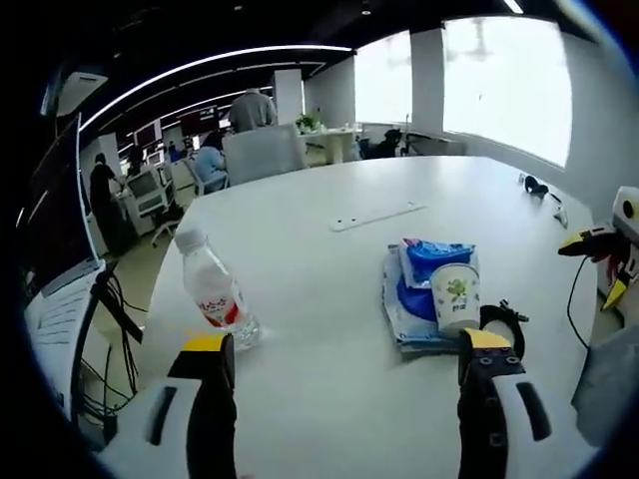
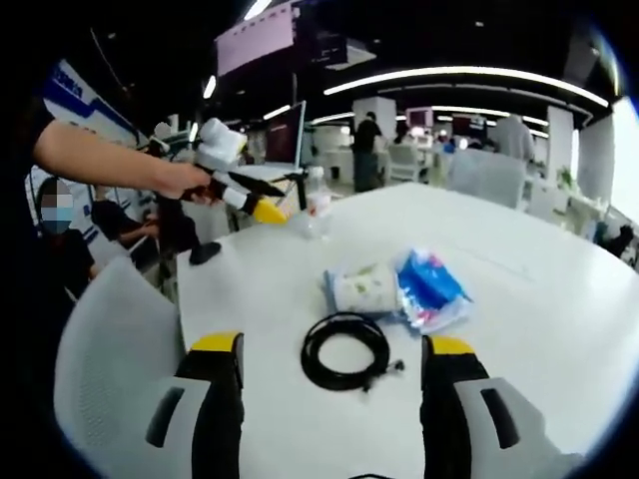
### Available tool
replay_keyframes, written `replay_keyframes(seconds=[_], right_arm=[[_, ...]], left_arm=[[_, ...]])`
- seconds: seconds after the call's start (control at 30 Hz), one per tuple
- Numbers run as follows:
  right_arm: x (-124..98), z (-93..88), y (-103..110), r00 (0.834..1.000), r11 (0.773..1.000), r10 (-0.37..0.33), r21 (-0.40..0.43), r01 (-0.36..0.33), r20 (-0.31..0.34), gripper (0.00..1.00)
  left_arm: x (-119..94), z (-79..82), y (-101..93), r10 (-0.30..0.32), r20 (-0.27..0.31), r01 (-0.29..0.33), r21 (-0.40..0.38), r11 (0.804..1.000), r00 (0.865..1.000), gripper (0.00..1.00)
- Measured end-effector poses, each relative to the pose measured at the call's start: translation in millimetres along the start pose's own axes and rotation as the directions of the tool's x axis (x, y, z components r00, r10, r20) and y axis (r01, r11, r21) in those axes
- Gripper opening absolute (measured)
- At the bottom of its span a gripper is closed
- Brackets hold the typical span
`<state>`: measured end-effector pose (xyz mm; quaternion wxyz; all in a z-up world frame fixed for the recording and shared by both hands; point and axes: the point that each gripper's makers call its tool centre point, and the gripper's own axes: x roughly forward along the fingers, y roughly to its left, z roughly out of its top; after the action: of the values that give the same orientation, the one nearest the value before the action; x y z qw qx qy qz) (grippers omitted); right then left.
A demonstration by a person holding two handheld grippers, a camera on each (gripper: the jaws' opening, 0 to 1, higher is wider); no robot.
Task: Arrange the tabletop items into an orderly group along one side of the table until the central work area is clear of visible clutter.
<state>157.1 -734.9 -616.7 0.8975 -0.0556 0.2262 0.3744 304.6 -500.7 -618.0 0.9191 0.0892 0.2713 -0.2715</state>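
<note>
In the left gripper view, the left gripper (image 1: pixel 344 364) has its fingers released and wide apart, with nothing between them. On the white round counter (image 1: pixel 329 269), a clear plastic water bottle with a red label (image 1: pixel 216 289) stands tilted, well to the left of the white paper cup with a green print (image 1: pixel 455 296). The cup rests on a blue and white plastic packet (image 1: pixel 419 289). A coiled black cable (image 1: pixel 502 321) lies just right of the cup.

In the right gripper view, the right gripper (image 2: pixel 329 364) is also released and empty. The bottle (image 2: pixel 318 205) stands far behind the cup (image 2: pixel 365 288), the cable (image 2: pixel 345 350) lies in front of the cup, and the packet (image 2: pixel 431 287) is touching its right side.
</note>
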Motion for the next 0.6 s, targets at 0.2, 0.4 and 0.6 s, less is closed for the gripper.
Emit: replay_keyframes(seconds=[0.2, 0.4, 0.6], right_arm=[[6.1, -4.8, -8.6, 0.999, 0.998, -0.021, -0.067, 0.018, -0.036, 0.55], [10.5, -5.0, -13.6, 0.999, 0.998, -0.013, -0.058, 0.011, -0.039, 0.53], [14.4, -6.6, -17.2, 0.998, 0.997, -0.005, -0.080, 0.000, -0.059, 0.47]], left_arm=[[1.0, -3.6, -10.9, -0.039, -0.016, 0.040, 0.034, 0.999, 0.999, 0.90], [0.7, -7.3, -20.7, -0.064, -0.034, 0.066, 0.069, 0.995, 0.997, 0.88], [1.3, -13.1, -28.6, -0.092, -0.056, 0.098, 0.105, 0.990, 0.994, 0.85]])
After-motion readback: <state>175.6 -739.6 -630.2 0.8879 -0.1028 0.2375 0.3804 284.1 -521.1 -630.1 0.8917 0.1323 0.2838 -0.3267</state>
